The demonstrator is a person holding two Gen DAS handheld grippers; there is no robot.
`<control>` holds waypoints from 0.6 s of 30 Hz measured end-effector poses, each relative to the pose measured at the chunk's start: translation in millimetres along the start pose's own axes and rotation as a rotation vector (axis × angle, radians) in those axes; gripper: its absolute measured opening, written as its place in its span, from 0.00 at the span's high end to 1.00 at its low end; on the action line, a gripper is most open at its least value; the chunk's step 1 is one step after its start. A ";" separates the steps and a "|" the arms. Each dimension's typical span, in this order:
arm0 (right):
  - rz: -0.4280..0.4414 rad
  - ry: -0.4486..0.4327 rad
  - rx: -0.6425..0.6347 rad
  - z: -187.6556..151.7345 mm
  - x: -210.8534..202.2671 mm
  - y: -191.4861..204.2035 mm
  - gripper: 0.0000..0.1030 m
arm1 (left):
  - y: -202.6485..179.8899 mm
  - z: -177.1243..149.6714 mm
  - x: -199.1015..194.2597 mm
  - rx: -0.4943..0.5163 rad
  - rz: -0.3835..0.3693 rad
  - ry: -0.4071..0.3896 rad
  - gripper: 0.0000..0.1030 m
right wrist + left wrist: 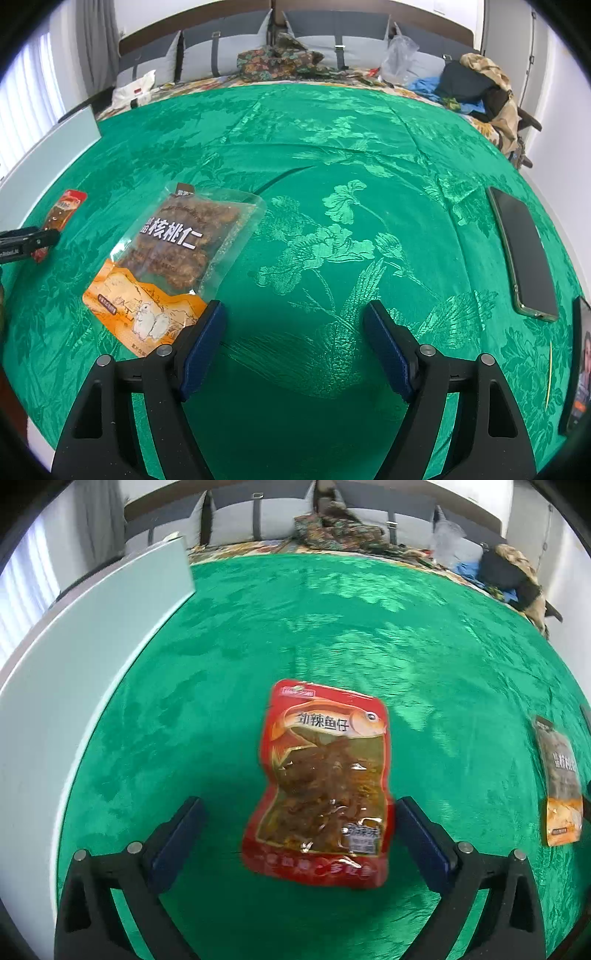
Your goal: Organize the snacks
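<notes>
Your left tongs [299,819] stand spread wide and hold nothing. The red fish-snack packet [323,779] lies flat on the green cloth [332,627] that covers the surface, its lower half between the two blue pads [177,834]. It sits nearer the right pad, whose tip reaches the packet's edge; motion blur makes it uncertain whether they touch. This straddling position suggests you are lining up a pinch across the packet's width.

Your right tongs [293,347] are also spread and empty, over bare cloth. The walnut packet [173,258] lies flat just to their left, with its orange corner beside, and partly hidden behind, the left pad. It is outside the gap, so it is not yet positioned for a grasp.

In the right wrist view, the red packet lies far left near the pale blue panel [92,646], well apart from the walnut packet. A dark phone [522,254] lies on the cloth at the right, well clear of both packets.

Both snacks lie label-up, which leaves only thin edges to pinch.
</notes>
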State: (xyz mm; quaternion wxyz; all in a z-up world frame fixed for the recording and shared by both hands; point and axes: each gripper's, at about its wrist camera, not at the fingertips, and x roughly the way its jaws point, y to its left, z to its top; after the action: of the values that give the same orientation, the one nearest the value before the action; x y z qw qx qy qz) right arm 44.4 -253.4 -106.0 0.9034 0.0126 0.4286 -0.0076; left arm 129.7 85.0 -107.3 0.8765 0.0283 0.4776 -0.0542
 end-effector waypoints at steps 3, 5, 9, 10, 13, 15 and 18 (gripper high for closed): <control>0.000 0.000 0.000 0.0 0.2 -0.3 0.22 | 9.5 0.2 1.4 0.024 -0.011 0.015 0.00; -0.002 -0.001 0.001 0.7 0.2 -0.5 0.22 | 11.8 -1.9 1.3 0.064 -0.035 -0.019 0.00; -0.004 -0.003 0.003 0.6 -1.9 -0.5 0.22 | 12.0 -3.9 1.8 0.091 -0.057 -0.063 0.00; -0.005 -0.003 0.003 0.9 -2.0 0.0 0.22 | 11.7 -2.8 2.8 0.093 -0.059 -0.063 0.00; -0.004 -0.003 0.004 1.0 -1.8 -0.6 0.22 | 12.2 -0.7 3.6 0.092 -0.061 -0.063 0.00; -0.004 -0.004 0.006 1.8 -1.8 -0.8 0.22 | 12.3 -0.7 3.4 0.092 -0.061 -0.062 0.00; -0.004 -0.005 0.012 1.7 -2.2 -0.6 0.22 | 12.3 -0.8 3.4 0.092 -0.061 -0.063 0.00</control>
State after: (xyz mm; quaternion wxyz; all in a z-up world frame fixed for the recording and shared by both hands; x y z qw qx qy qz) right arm 44.4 -254.0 -103.3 0.9044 0.0171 0.4262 -0.0119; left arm 132.4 97.1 -110.6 0.8867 0.0523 0.4476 -0.1036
